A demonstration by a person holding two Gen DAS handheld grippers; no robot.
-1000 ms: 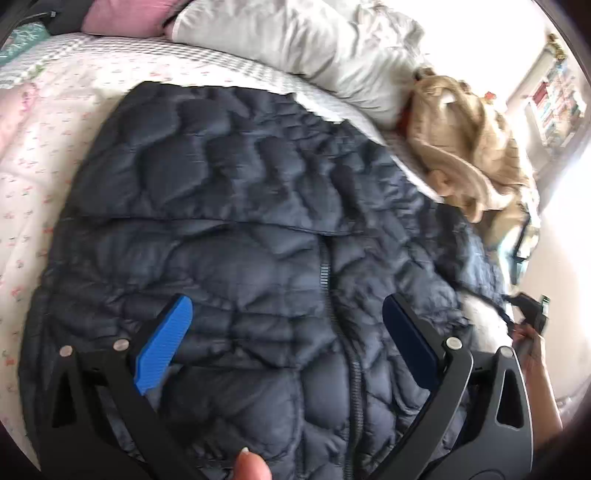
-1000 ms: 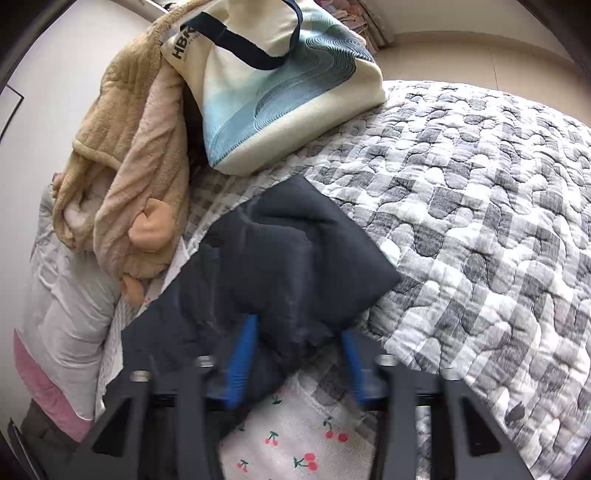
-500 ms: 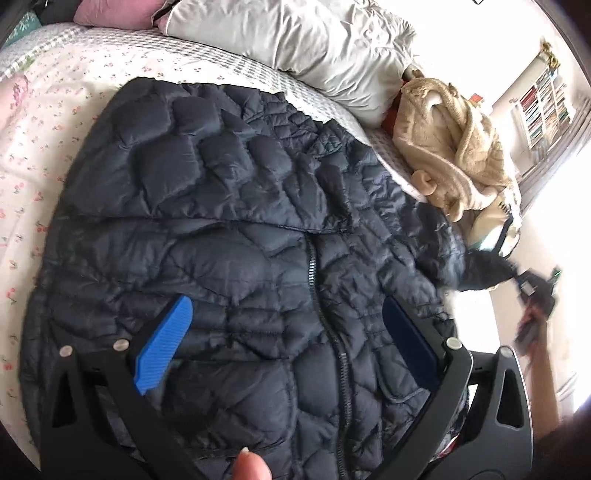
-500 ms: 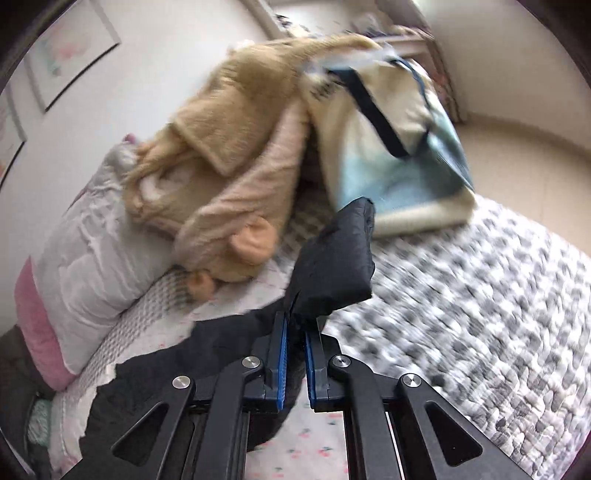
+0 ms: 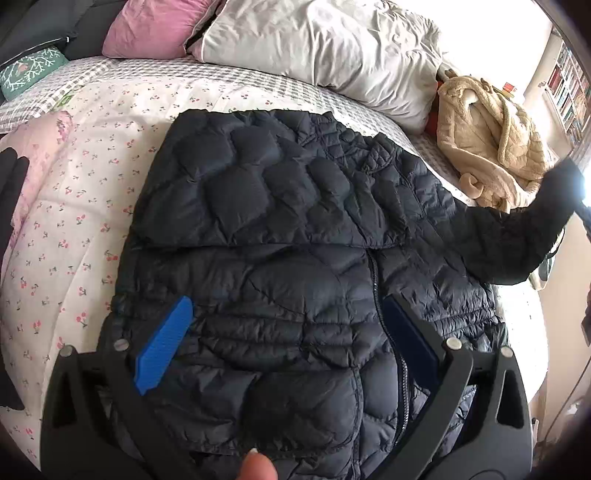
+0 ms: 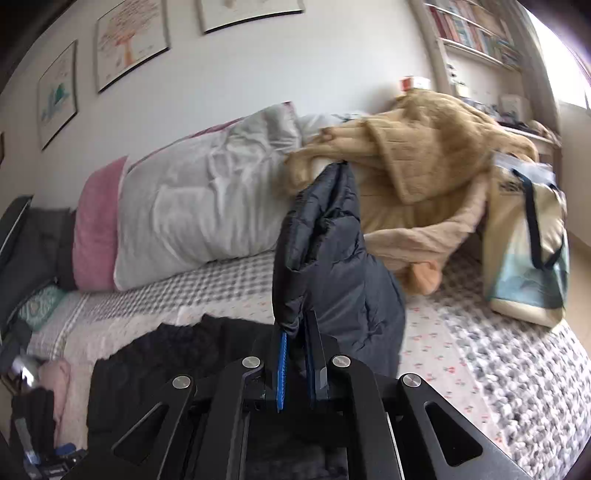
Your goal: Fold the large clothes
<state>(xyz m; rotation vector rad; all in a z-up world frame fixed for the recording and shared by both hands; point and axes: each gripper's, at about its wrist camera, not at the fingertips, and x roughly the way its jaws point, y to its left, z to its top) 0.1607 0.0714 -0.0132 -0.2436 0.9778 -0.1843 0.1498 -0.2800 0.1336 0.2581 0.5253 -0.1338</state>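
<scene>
The bed [image 5: 92, 177] wears a cherry-print sheet, with a grey checked quilt [image 6: 517, 369] at its right end. The dark puffer jacket [image 5: 277, 258] lies flat in the middle. Far along the wall sit a grey pillow [image 5: 332, 48], a pink pillow [image 5: 155, 26], a tan fleece robe [image 5: 491, 147] and a tote bag [image 6: 528, 258].

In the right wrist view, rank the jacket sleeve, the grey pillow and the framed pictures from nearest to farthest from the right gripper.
1. Jacket sleeve: clamped in the right gripper, rising just ahead.
2. Grey pillow: on the bed, behind and left.
3. Framed pictures: on the wall, upper left, farthest.
</scene>
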